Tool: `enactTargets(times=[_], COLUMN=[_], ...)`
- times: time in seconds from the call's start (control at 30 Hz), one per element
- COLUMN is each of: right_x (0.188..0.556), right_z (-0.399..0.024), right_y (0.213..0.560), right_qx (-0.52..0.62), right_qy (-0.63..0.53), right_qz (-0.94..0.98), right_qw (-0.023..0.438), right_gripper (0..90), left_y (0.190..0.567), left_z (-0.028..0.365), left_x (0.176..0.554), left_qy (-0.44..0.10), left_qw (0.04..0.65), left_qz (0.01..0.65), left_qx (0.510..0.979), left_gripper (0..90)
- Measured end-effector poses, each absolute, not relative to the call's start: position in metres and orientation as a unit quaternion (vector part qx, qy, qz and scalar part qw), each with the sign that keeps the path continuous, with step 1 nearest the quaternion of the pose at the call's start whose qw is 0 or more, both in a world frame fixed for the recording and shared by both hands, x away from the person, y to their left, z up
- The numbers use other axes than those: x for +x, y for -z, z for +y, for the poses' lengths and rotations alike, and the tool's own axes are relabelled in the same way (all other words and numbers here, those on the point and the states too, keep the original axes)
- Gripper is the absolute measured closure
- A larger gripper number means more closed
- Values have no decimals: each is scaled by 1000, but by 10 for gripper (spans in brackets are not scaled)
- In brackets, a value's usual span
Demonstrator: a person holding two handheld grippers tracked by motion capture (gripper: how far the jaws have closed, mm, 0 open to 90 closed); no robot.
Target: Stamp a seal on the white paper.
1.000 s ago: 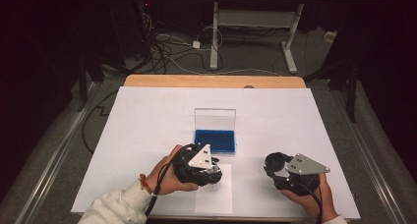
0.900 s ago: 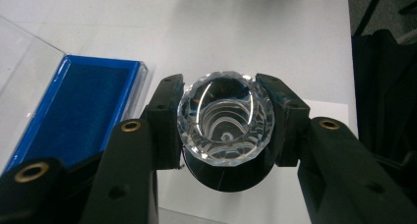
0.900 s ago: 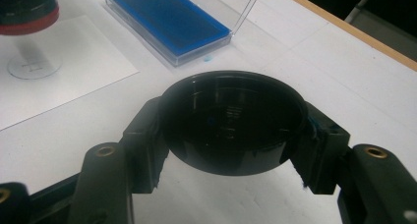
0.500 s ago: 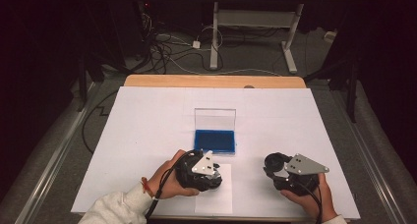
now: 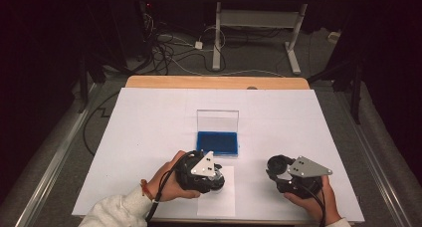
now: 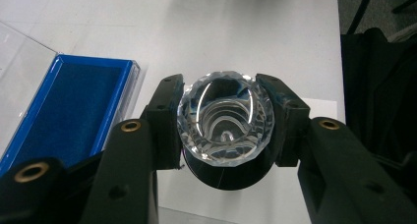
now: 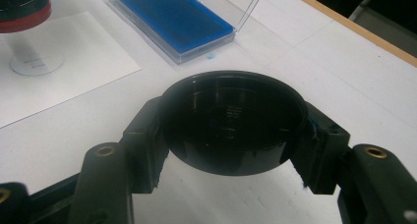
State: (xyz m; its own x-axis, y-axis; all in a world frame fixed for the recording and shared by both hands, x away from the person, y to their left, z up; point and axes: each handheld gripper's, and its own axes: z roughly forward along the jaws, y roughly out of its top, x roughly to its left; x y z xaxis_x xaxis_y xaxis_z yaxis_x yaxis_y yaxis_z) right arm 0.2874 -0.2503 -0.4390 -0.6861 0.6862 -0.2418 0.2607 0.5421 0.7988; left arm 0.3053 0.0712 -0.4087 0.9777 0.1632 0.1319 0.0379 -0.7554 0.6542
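Note:
My left gripper (image 6: 225,121) is shut on a stamp with a clear faceted knob (image 6: 226,118) and a black body beneath it. In the high view this gripper (image 5: 205,176) sits over a small white paper slip (image 5: 219,199), just in front of the blue ink pad (image 5: 217,143). The pad's clear lid (image 5: 217,120) stands open behind it. My right gripper (image 7: 231,128) is shut on a round black cap (image 7: 231,121), hollow side up, held low over the table. It appears at the front right in the high view (image 5: 288,172).
A large white sheet (image 5: 149,122) covers the wooden table, whose far edge (image 5: 214,81) shows bare. The ink pad (image 7: 169,13) lies beyond the cap in the right gripper view, with the paper slip (image 7: 59,71) to its left. Cables and desk legs lie on the floor beyond.

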Motion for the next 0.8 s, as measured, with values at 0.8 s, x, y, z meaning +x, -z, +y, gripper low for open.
enactTargets(times=[0.8], right_x=[287], right_z=[-250], right_y=[440], right_qx=[285], right_qy=[-383], right_qz=[834], right_qw=[276], right_gripper=[386], left_y=[436], left_z=[61], left_x=[312], left_qy=[-73], left_qw=[316], left_qz=[51], left_qx=[945], left_gripper=[546])
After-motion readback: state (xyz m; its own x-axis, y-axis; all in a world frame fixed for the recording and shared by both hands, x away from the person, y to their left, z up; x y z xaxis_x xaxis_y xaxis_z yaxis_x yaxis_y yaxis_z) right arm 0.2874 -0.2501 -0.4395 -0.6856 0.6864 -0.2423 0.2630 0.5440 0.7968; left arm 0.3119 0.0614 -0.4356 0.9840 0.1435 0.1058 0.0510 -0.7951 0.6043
